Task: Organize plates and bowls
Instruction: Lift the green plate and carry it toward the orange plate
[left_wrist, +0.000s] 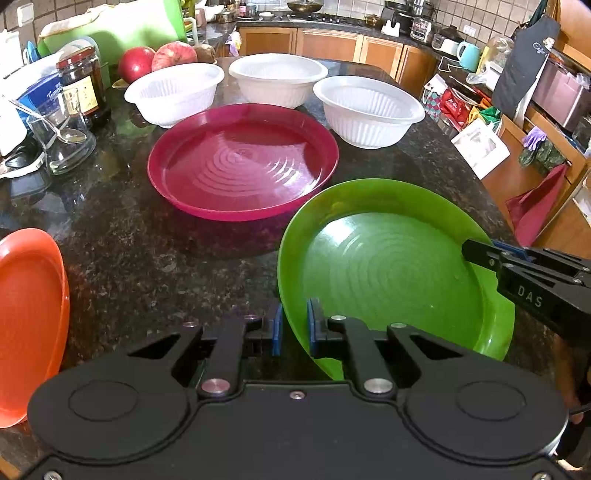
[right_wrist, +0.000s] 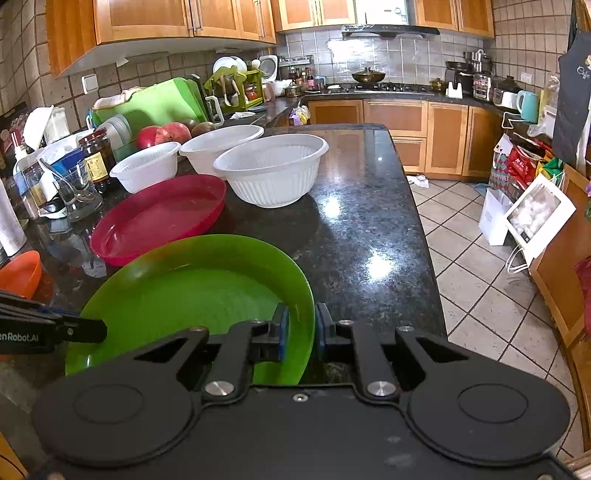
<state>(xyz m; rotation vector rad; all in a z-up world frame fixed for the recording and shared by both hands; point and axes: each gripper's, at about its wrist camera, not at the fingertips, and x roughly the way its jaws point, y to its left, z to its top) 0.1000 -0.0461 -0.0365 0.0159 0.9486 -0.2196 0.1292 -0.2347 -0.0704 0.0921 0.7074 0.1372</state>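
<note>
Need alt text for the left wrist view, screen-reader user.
Left gripper and right gripper are both shut on the rim of a green plate on a dark granite counter. Beyond it lie a magenta plate and three white bowls; an orange plate sits at the left edge.

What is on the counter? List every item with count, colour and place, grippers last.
green plate: one, green, nearest, tilted, gripped at both rims
red plate: one, magenta, counter middle
orange plate: one, orange, left edge
bowls: three, white, ribbed, behind red plate
jar: one, dark, left clutter
glass: one, clear, holds a spoon, beside jar
fruit: red, behind left bowl
counter: one, dark speckled stone
left gripper: black, blue pads, shut on green plate's left rim
right gripper: black, blue pads, shut on its right rim
</note>
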